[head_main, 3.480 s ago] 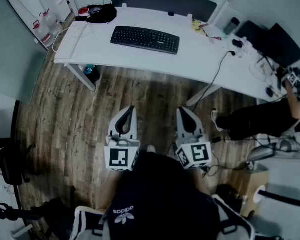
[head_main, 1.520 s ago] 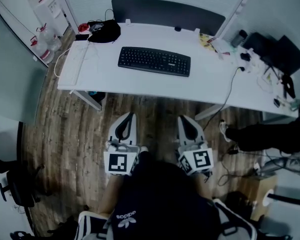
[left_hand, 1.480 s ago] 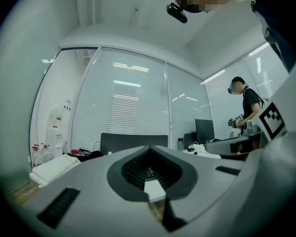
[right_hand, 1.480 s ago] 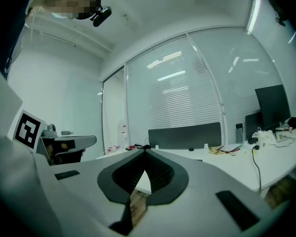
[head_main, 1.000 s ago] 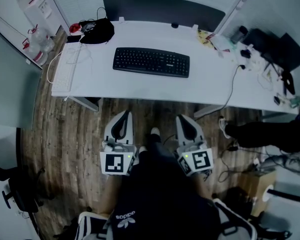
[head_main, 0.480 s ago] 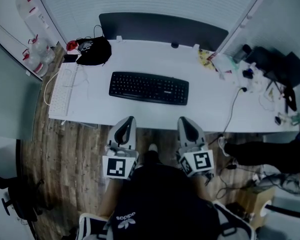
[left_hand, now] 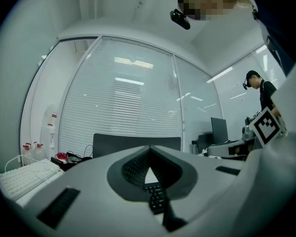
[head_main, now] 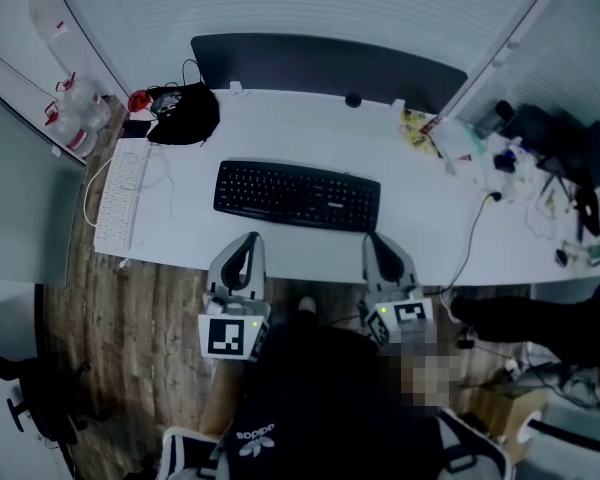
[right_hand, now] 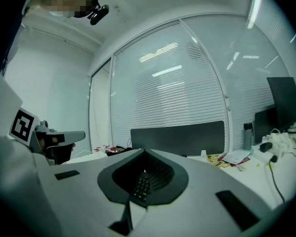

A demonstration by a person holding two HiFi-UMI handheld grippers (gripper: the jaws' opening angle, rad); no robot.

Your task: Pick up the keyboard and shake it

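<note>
A black keyboard (head_main: 297,195) lies flat on the white desk (head_main: 420,238), near its front edge. My left gripper (head_main: 248,238) hovers just before the desk's front edge, below the keyboard's left half, jaws shut and empty. My right gripper (head_main: 377,239) is level with it, below the keyboard's right end, also shut and empty. Through the gap of the left gripper (left_hand: 149,148) I see a strip of keyboard keys (left_hand: 157,199). The right gripper (right_hand: 144,153) view shows keys (right_hand: 140,186) the same way.
A white keyboard (head_main: 117,198) lies along the desk's left end beside a black pouch (head_main: 184,115) and cables. A dark divider panel (head_main: 325,66) backs the desk. Clutter, a cable (head_main: 475,236) and a monitor (head_main: 560,140) fill the right end. A seated person's leg (head_main: 535,318) is at right.
Both grippers have moved forward across the wooden floor up to the desk's front edge. The keyboard now sits right in front of their tips. Both stay shut.
</note>
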